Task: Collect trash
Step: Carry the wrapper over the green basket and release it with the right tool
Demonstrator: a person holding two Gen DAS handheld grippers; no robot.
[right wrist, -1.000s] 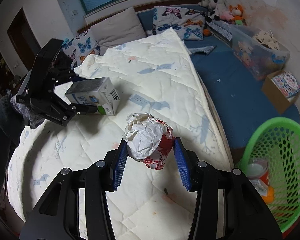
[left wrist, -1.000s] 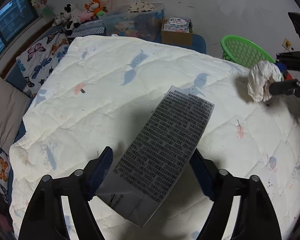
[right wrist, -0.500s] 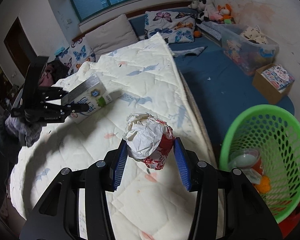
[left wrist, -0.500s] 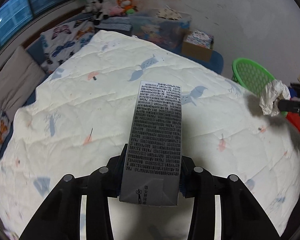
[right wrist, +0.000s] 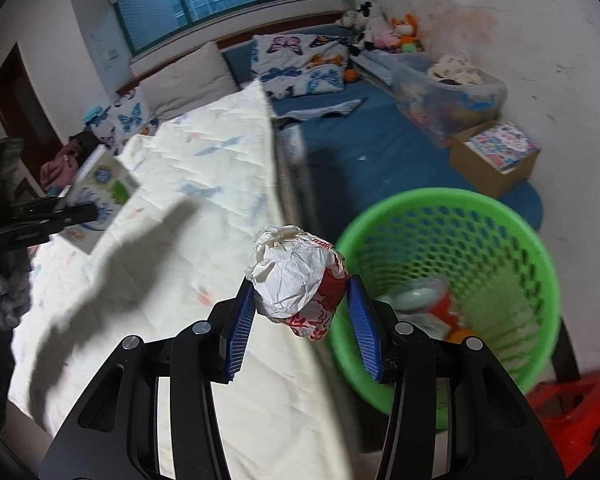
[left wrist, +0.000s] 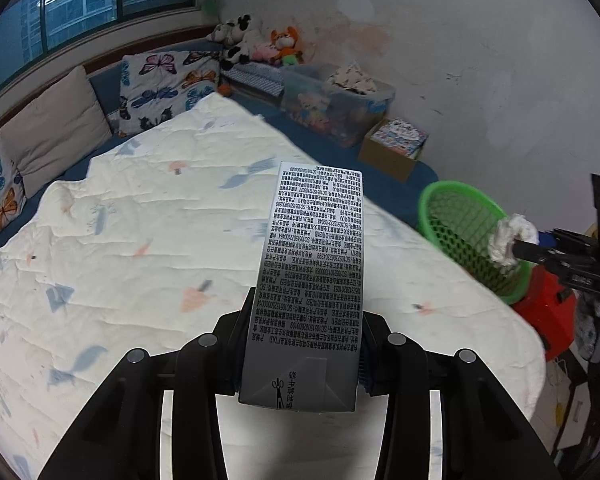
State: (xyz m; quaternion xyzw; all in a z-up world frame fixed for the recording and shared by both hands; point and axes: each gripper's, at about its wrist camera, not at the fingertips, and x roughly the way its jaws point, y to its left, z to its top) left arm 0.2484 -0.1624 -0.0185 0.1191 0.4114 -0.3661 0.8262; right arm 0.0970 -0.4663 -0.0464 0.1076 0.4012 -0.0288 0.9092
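Crumpled paper ball [right wrist: 296,276] pinched in right tongs [right wrist: 300,320]; left tongs [left wrist: 304,356] clamp carton [left wrist: 312,272].

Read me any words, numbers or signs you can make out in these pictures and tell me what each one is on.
Scissors symbol beside a few Chinese characters, too small to read surely: near end of the grey printed milk carton.
Dense rows of tiny Chinese text and long number codes on the carton's face: too small to quote.
Red print on the crumpled white and red paper wrapper: unreadable.
Blue writing on the clear plastic storage box: blurred.
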